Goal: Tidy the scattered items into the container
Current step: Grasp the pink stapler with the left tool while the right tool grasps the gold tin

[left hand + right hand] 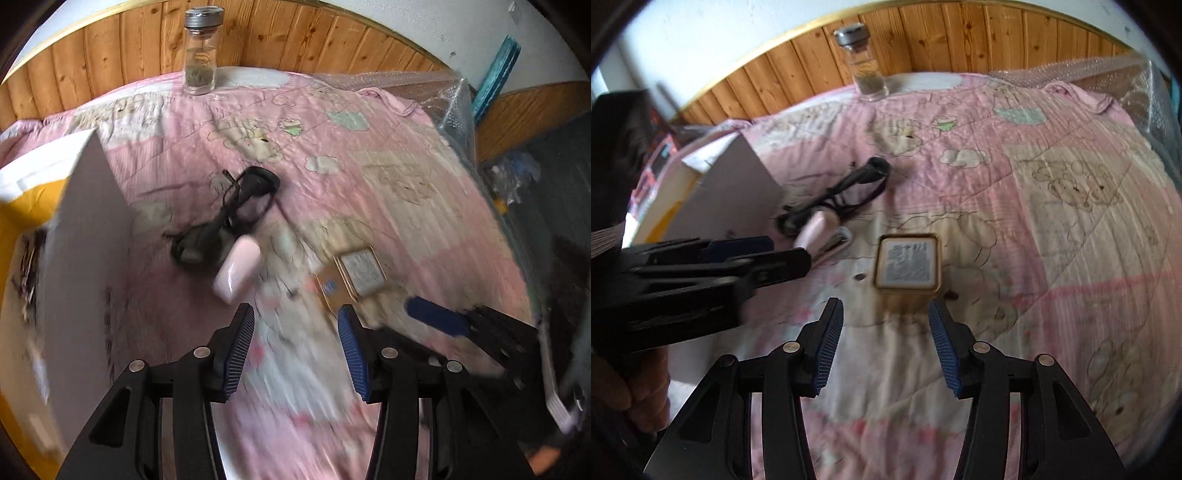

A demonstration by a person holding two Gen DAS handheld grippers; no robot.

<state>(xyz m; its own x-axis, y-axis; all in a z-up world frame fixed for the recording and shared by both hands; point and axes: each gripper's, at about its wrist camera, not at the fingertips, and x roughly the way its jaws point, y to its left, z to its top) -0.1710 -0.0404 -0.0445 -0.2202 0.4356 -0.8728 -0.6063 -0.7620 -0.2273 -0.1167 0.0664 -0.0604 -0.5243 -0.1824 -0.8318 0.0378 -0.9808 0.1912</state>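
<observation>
Judging from how each item sits, the small gold-rimmed tin just ahead of the right gripper looks the simplest to take: rigid, flat, probably light, with smooth metal sides that could slide on the ribbed pads. Its straight left and right edges fall inside the gap between the fingers, so closing across those edges seems the sound grip. The fingers stand wide apart and hold nothing.

The left gripper is likewise spread wide and empty. Ahead of its left finger lies a pale pink case — glossy, rounded, hard-looking, so likely slippery; across its narrow width is where I would pinch it. Beyond the case, touching it, is a tangle of black cord with a plug-like end: soft, floppy, light, apt to trail, best taken at the bunched middle. Far beyond both pairs of fingers, by the wooden wall panel, stands a glass jar with a grey lid — fragile, heavier than the rest, to be held round its body and kept upright.

The container, a white-walled box with a yellow inside, sits to the left of the left fingers, close to the cord and case.

As for writing, the tin's white label carries dense dark print, but motion blur makes it unreadable; a small blue mark on its side cannot be made out either. All of it rests on a pink cartoon-print quilt.
</observation>
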